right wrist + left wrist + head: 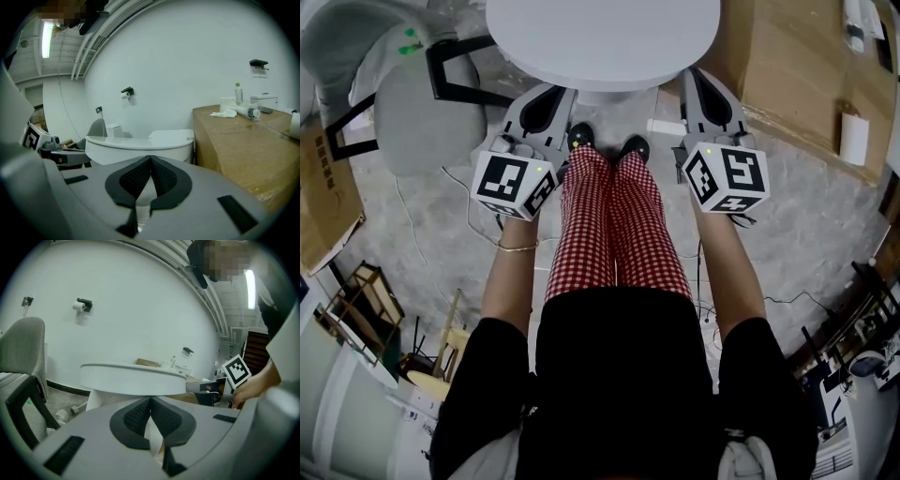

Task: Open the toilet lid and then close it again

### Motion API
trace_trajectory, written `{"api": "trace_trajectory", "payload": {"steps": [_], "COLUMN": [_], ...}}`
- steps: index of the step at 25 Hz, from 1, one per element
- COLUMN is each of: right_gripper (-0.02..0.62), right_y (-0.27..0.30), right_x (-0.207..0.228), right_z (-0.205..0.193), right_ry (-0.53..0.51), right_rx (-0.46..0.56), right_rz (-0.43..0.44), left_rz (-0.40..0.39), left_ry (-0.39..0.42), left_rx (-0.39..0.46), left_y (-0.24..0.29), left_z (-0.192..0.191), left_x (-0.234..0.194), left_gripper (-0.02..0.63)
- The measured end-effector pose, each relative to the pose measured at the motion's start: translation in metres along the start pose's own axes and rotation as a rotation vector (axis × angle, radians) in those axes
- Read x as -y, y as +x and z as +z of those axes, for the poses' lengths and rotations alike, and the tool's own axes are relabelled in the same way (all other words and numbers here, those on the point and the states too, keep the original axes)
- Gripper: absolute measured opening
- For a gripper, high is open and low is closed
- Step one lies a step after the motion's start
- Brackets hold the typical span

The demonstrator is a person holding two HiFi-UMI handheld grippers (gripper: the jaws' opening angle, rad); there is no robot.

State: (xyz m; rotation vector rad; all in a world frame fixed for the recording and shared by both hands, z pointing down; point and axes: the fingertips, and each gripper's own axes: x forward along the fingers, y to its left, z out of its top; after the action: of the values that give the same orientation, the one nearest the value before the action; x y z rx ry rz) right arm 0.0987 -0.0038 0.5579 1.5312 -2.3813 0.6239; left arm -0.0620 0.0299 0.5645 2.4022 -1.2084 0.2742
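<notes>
Left tongs (150, 400) closed; toilet lid (602, 37) flat.

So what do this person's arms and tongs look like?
The left tongs and right tongs are grey plastic with black dimpled pads; each carries a cube of black-and-white square markers. Short black sleeves; thin bracelet on the left wrist.
</notes>
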Motion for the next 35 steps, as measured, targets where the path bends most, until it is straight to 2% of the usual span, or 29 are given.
{"api": "trace_trajectory", "payload": {"steps": [19, 35], "right_gripper": [0.020, 0.020], "right_y": [-0.001, 0.003], "right_x": [0.000, 0.001], "right_z": [-0.026, -0.049], "right_ry": [0.030, 0.036], "right_rx": [-0.032, -0.059], "right_rz": [-0.024, -0.046], "left_rz": [-0.095, -0.113], "left_ry": [-0.023, -0.027], "left_rx": [-0.062, -0.106], "left_y": [0.008, 0.012], "left_z": [-0.031, -0.057], "left_x": [0.000, -0.007], "left_gripper": [0.003, 0.003]}}
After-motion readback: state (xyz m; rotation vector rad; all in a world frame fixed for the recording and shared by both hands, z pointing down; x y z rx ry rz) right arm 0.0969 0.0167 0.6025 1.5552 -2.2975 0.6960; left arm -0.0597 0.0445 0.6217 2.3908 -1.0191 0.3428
